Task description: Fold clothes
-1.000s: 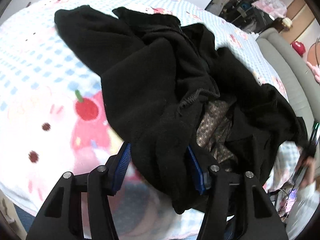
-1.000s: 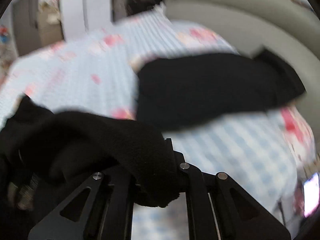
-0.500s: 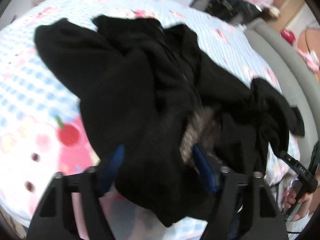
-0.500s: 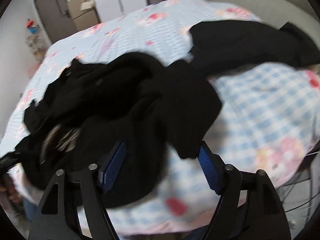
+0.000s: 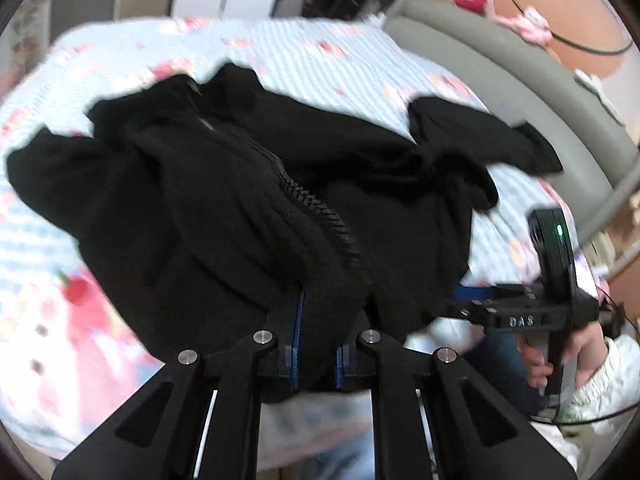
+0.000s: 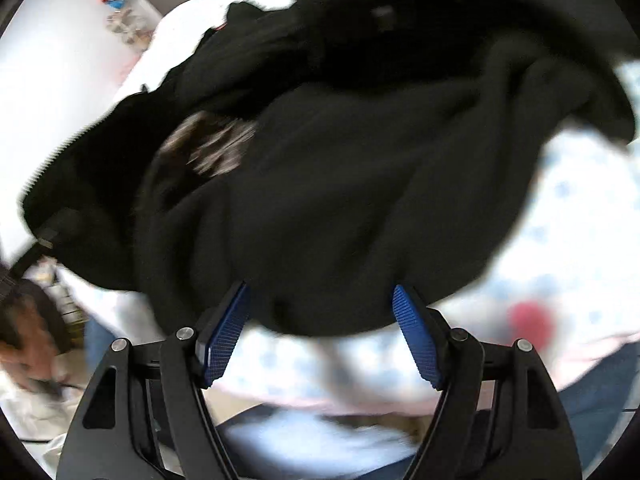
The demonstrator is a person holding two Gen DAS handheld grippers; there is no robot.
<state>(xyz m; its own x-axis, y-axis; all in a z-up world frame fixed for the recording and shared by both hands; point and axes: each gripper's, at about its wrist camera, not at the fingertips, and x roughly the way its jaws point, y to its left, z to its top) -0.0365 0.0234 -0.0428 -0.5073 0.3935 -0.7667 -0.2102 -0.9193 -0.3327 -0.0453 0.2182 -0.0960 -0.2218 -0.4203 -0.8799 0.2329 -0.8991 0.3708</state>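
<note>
A black fleece jacket (image 5: 224, 184) with a front zipper (image 5: 316, 204) lies crumpled on the bed. My left gripper (image 5: 318, 320) is shut on the jacket's near hem beside the zipper. In the right wrist view the same jacket (image 6: 340, 184) fills the frame, with a patterned brown lining (image 6: 208, 144) showing. My right gripper (image 6: 320, 312) is open, its blue pads (image 6: 224, 332) either side of the jacket's near edge. The right gripper also shows in the left wrist view (image 5: 472, 300), at the jacket's right edge.
The bed has a light blue checked sheet (image 5: 304, 52) with pink cartoon prints (image 5: 80, 292). A grey padded headboard (image 5: 520, 80) curves along the right. Cupboards and clutter stand beyond the bed. My legs are at the bed's near edge.
My left gripper was open around the jacket's hem and has closed on it. My right gripper let go of the fabric a second ago and has swung round to the jacket's near edge, open.
</note>
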